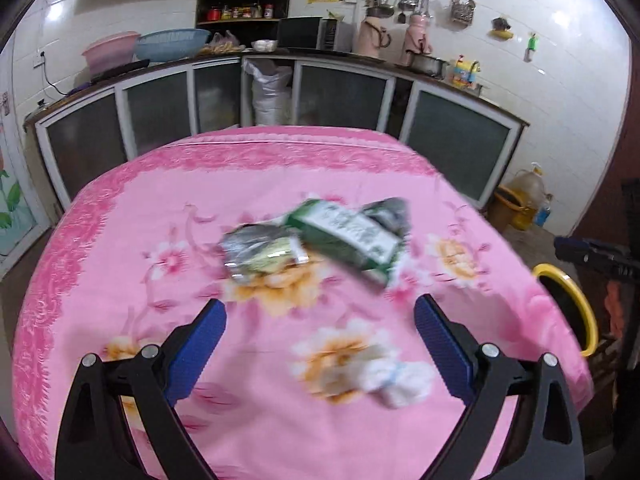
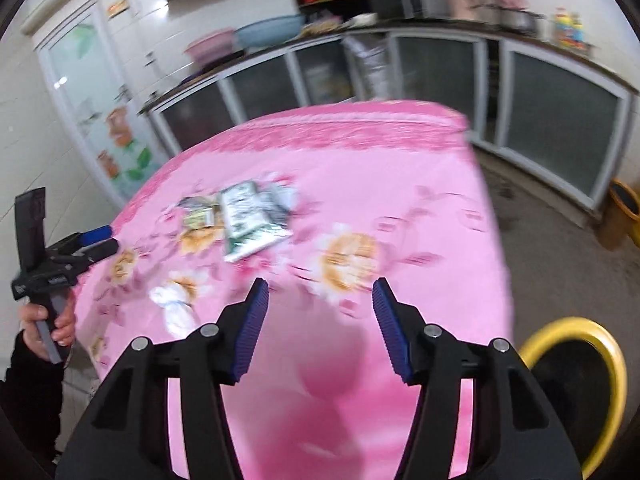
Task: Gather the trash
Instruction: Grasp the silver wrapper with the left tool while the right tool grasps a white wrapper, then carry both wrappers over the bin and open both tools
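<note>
We see one table covered with a soft pink cloth [image 1: 120, 240] that has orange and white flowers printed on it. Four bits of trash lie on it. One is a flat green and white paper packet [image 1: 348, 240] with writing too blurry for us to read. One is a shiny silver and yellow crinkly wrapper [image 1: 260, 252], touching the green packet's left end. One is a dark crumpled wrapper [image 1: 390, 212], tucked partly under the green packet's far end. One is a scrunched white tissue [image 1: 400, 380], lying apart from the others, nearer to us.

We hold two grippers. Our left gripper [image 1: 320, 320] has black arms and bumpy blue pads, spread wide apart over the cloth with nothing between them. Our right gripper [image 2: 320, 300] looks the same; its fingers are also apart and empty, above the cloth's near edge. In the right view a hand [image 2: 48, 324] in a dark sleeve grips the left gripper's handle.

One round bin with a yellow rim [image 2: 592, 344] stands beside the table, on our right.
</note>
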The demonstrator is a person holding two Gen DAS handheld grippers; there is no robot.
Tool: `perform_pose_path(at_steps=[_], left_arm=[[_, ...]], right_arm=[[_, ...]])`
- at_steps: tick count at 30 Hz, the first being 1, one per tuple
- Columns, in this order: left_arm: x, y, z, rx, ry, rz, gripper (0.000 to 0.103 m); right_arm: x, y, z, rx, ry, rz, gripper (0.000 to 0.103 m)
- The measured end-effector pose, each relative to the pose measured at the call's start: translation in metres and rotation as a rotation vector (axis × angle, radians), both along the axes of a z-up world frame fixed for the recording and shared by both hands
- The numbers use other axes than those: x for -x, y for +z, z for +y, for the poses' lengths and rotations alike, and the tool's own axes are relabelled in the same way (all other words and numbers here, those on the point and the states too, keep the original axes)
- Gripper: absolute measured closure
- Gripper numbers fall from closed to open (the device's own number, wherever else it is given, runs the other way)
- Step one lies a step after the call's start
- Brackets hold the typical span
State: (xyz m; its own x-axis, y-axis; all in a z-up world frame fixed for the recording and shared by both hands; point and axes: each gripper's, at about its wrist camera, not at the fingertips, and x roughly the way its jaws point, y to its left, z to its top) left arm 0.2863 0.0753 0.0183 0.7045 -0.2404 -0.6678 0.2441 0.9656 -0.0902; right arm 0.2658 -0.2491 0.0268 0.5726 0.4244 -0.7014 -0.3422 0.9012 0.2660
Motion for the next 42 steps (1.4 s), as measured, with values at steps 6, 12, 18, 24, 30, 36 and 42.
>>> perform_pose_path(at_steps=[6,12,18,24,30,36,42], left_arm=[[-0.022,-0.022,0.023,-0.012,0.033,0.041,0.012],[-0.057,-0.035,0.024,-0.009,0.016,0.08,0.012],[-0.101,-0.049,0.015,-0.007,-0.001,0.158,0.012],[-0.129,-0.069,0.011,0.04,-0.005,0.228,0.012],[-0.144,-0.083,0.004,0.045,-0.016,0.257,0.022],[-0.156,-0.088,-0.003,0.027,-0.032,0.274,0.054],[-0.153,-0.086,-0.008,0.008,-0.044,0.269,0.086]], right_arm=[[-0.055,-0.022,0.066,-0.008,0.098,0.057,0.05],[-0.099,-0.035,0.09,-0.01,0.107,0.102,0.05],[-0.131,-0.046,0.102,-0.016,0.109,0.137,0.05],[-0.156,-0.06,0.111,-0.042,0.124,0.194,0.051],[-0.173,-0.074,0.117,-0.065,0.139,0.243,0.061],[-0.183,-0.084,0.117,-0.119,0.157,0.299,0.082],[-0.182,-0.076,0.109,-0.163,0.133,0.285,0.094]])
